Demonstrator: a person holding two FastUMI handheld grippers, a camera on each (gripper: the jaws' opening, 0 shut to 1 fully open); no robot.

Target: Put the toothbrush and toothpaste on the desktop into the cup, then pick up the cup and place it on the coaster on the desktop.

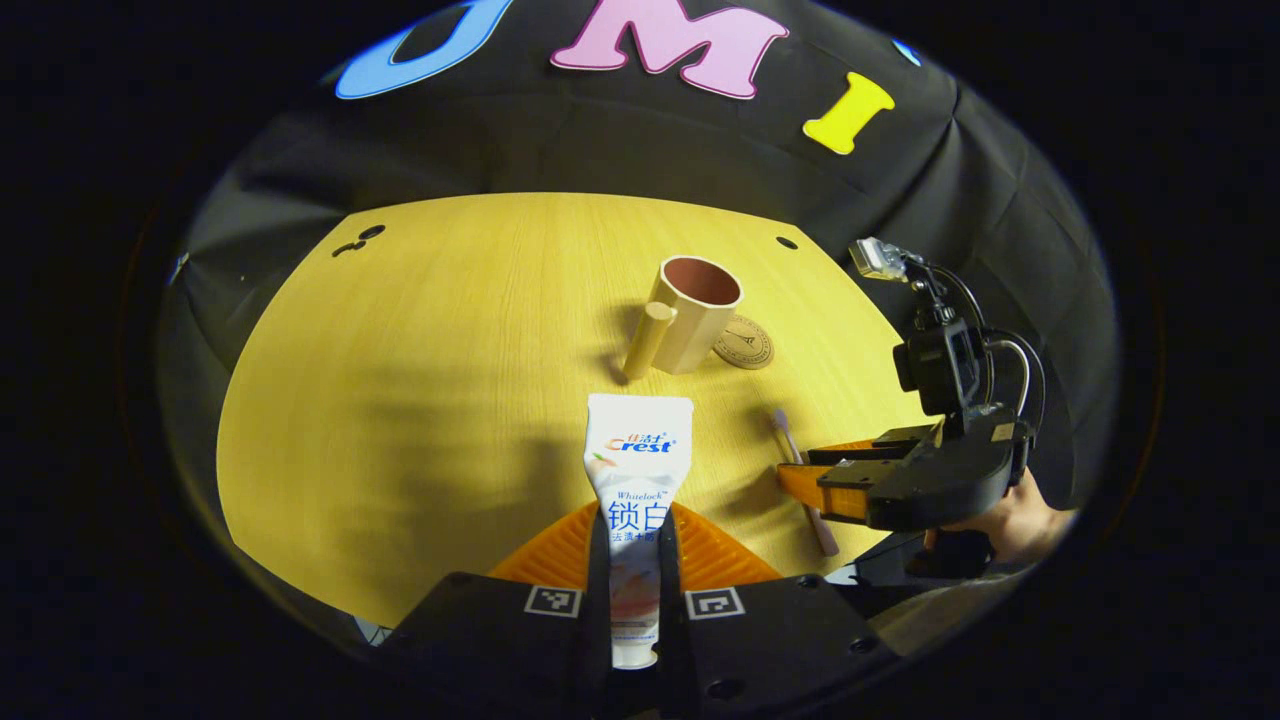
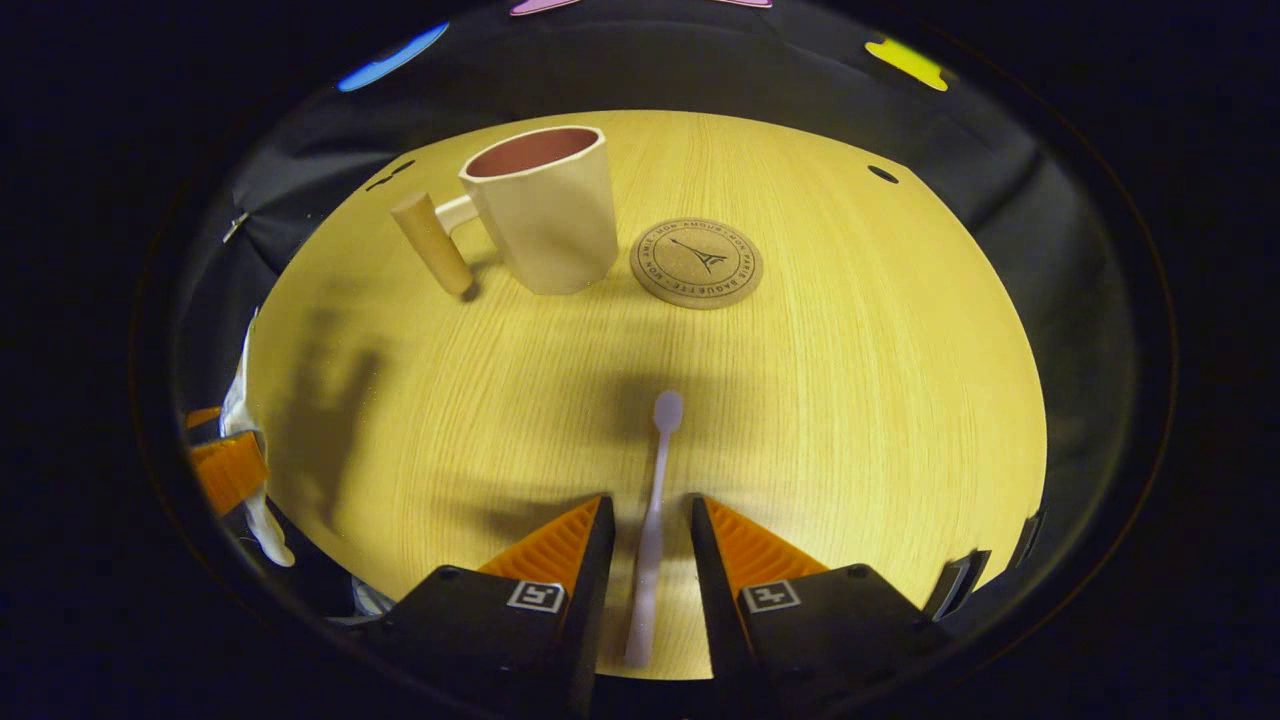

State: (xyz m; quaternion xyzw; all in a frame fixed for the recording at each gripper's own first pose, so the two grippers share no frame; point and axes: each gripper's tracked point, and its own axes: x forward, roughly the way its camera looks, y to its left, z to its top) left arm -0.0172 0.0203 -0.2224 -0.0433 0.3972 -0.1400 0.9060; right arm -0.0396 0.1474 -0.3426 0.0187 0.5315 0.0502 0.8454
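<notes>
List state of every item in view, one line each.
toothpaste: clamped between left gripper fingers, lifted, flat end forward.
toothbrush: lying on the table, between the right gripper fingers, which have not closed on it.
cup: upright, empty, beside the coaster, not on it.
coaster: flat on table, bare.

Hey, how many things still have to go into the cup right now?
2. The toothpaste is clamped in the left gripper, above the desk. The toothbrush lies on the desk between the right gripper fingers, which aren't closed. The cup looks empty.
</notes>
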